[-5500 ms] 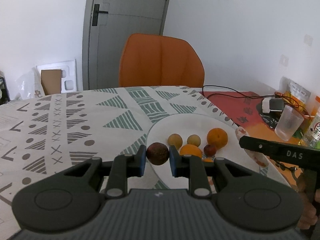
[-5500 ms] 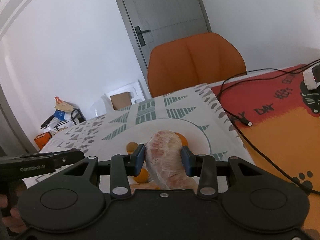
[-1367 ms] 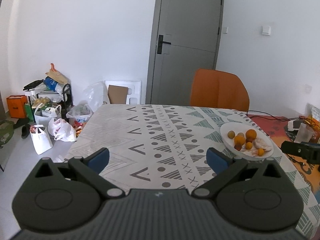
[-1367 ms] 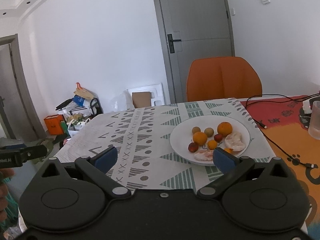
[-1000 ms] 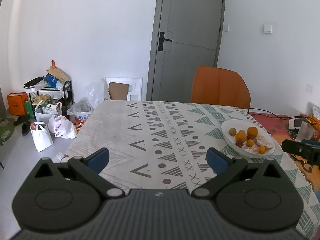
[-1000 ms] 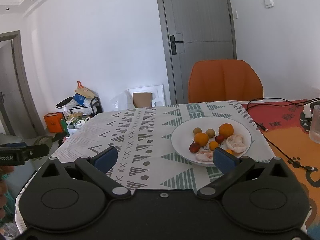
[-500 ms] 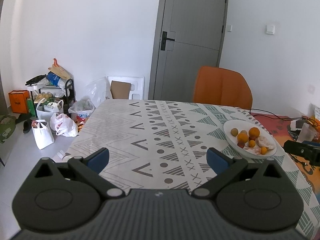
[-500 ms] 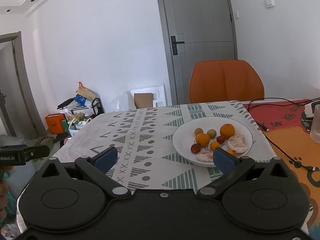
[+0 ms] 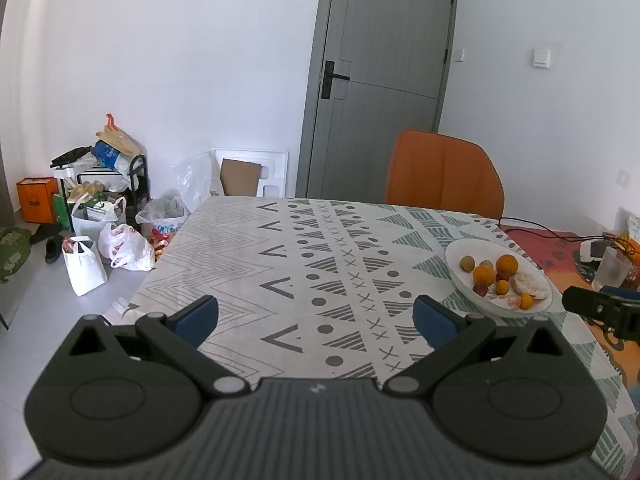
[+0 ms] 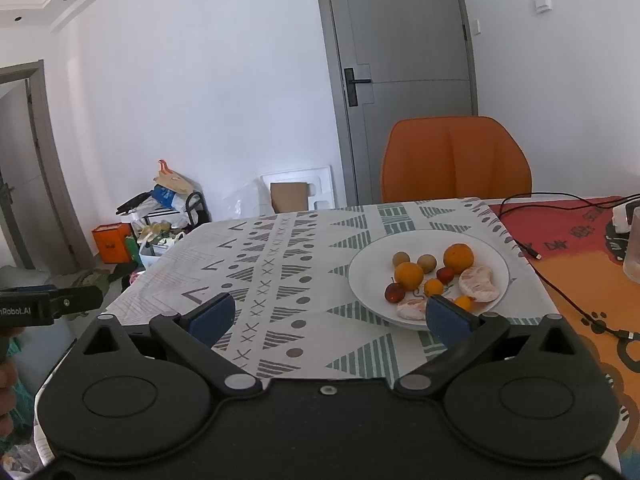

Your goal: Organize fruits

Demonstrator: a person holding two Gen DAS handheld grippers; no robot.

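Large counter [image 10: 304, 240] under a patterned cloth, bare over most of its width. Orange chair [image 10: 456, 160] behind the far edge. White plate [image 10: 368, 256] toward the right side of the cloth, near the front edge, holding all the fruit in sight: two oranges [image 10: 458, 257], two brownish round fruits [image 10: 401, 258], small red ones [image 10: 394, 292], small orange ones [image 10: 433, 287], and two peeled citrus pieces [image 10: 479, 278].

Left tool [image 9: 316, 316] spread wide, gripping nothing, held well back and to the left of the plate [image 9: 456, 260]. Right tool [image 10: 328, 316] likewise splayed and empty, pulled back from the plate, its right pad overlapping the near rim in the view only.

Probably finished, or nearly so, with nothing left loose on the cloth.

Risks: round fruit crowded together, likely to roll off if the plate is nudged or another piece is dropped in; plate close to the front edge, so a push toward the viewer could tip it; soft peeled pieces easily crushed by a hard squeeze; black cable [image 10: 560, 292] just right of the plate, apt to snag.

Larger peeled piece lying flat, long axis running roughly left-right with a slight tilt, curved like a crescent.
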